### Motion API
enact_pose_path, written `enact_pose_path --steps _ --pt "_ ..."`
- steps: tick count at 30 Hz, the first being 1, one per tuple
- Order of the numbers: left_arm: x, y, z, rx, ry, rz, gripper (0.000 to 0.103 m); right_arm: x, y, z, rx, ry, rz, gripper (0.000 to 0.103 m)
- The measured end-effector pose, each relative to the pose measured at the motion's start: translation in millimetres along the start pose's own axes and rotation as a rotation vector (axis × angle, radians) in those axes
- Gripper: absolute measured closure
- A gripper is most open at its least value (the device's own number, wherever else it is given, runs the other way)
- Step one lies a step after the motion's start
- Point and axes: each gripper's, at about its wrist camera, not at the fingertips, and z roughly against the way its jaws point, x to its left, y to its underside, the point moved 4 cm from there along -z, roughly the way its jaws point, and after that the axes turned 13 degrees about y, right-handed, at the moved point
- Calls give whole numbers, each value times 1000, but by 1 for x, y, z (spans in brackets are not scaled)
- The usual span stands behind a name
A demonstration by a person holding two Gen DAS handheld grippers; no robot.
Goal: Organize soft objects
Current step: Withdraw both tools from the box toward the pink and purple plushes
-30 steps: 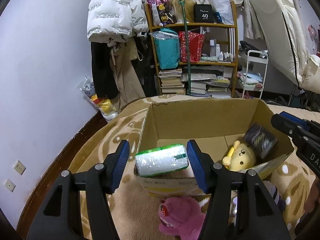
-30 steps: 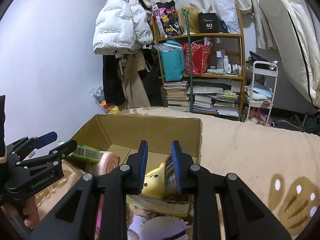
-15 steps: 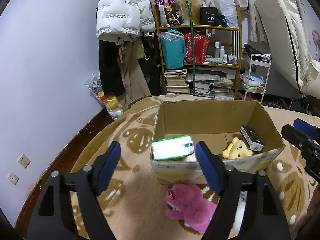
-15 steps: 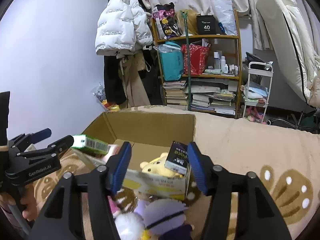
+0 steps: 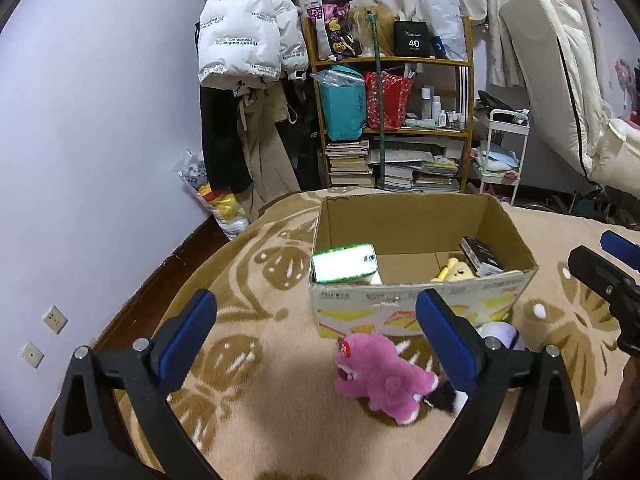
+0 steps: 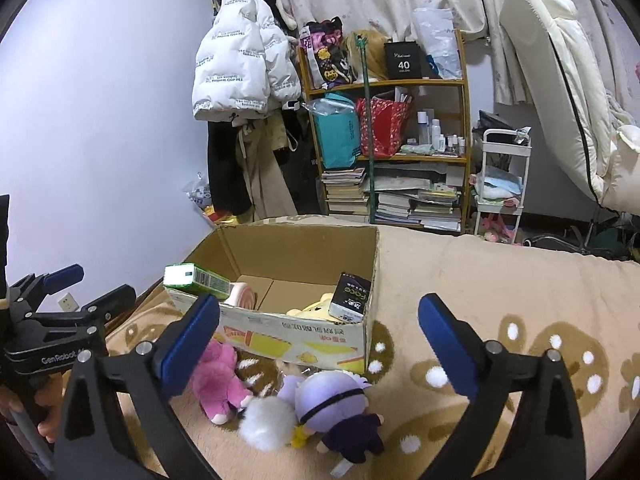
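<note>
An open cardboard box (image 5: 420, 312) stands on the beige patterned blanket; it also shows in the right wrist view (image 6: 296, 330). Inside are a green tissue pack (image 5: 345, 262), a yellow plush (image 5: 456, 271) and a black packet (image 5: 480, 256). A pink plush (image 5: 380, 376) lies in front of the box, also seen in the right wrist view (image 6: 218, 376). A purple-haired doll (image 6: 336, 400) lies beside it. My left gripper (image 5: 316, 340) is open and empty before the box. My right gripper (image 6: 318, 346) is open and empty above the doll.
A wooden shelf (image 5: 388, 120) with bags and books stands behind the bed. A white puffer jacket (image 5: 244, 44) hangs at the wall. A small white cart (image 5: 502, 152) and an upright mattress (image 5: 560, 92) are at the right.
Both grippers opened and drew back from the box. The left let go of the green tissue pack, the right let go of the black packet; both items now rest in the box.
</note>
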Motion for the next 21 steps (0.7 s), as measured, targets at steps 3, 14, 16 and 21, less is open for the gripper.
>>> enact_pose_path --steps 3,14,16,21 --pt "1 6 5 24 5 2 4 -1 2 7 8 -2 -2 0" --pt "11 21 4 123 7 50 4 4 18 18 65 -25 3 0" --pt "13 22 0 139 8 55 4 8 21 17 73 -33 14 0" --pt "15 27 -13 162 10 65 4 16 29 8 111 -31 36 0"
